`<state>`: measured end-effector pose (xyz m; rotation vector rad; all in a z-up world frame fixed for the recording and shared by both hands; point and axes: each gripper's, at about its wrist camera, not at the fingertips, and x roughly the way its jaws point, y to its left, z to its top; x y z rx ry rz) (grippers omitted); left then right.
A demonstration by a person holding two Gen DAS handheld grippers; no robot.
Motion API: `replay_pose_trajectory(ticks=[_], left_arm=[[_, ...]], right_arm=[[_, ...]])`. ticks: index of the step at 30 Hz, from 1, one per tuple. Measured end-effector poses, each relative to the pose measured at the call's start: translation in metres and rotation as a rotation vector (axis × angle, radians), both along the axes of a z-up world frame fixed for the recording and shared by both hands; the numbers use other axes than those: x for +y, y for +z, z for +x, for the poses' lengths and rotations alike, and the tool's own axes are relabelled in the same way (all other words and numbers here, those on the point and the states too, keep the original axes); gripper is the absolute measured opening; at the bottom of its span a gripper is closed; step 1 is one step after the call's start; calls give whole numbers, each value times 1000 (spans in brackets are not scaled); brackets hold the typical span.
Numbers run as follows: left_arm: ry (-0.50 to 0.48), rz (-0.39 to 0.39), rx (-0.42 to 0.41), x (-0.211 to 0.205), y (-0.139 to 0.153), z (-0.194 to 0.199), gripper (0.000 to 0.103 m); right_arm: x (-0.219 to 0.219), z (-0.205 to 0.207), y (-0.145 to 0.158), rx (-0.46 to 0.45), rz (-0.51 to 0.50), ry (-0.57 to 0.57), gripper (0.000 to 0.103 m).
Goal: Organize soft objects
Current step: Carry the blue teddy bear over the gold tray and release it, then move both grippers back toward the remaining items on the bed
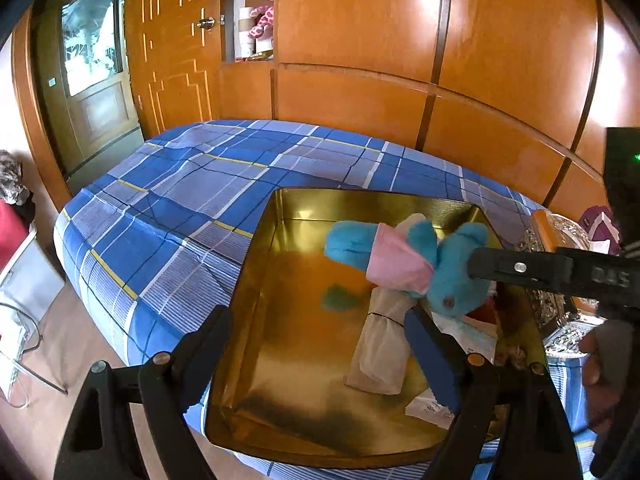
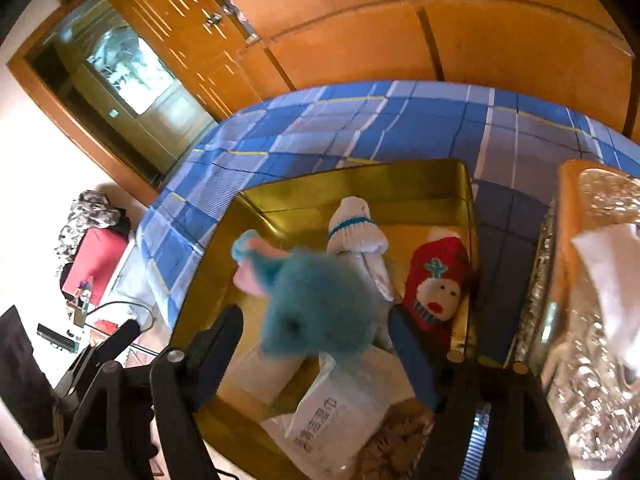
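Plaid bed (image 1: 168, 200), gold tin (image 1: 256, 320), socks (image 2: 356, 232), blue plush (image 2: 316, 312)

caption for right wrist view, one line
Right gripper open around blue plush toy above gold tin holding socks.

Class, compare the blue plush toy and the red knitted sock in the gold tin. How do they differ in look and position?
The blue plush toy is fluffy with a pink part; the red knitted sock is knitted and bears a white face. The toy hangs above the gold tin, between the fingers of the right gripper, while the sock lies flat on the tin's floor at its right side. Both are soft things over the same tin.
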<state>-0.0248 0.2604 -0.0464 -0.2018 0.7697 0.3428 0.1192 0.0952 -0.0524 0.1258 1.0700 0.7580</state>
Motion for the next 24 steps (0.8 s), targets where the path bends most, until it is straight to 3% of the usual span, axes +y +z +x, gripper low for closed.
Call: replay_pose_trajectory(ticks=[15,24], left_arm=[[-43,21,-19,-20,10,-4,88],[-89,25,-29,-35,13,-5,88]], right_arm=[[-43,-60,25,-275,-146,-7,76],[-88,-80,30,-335,-159,-73,76]])
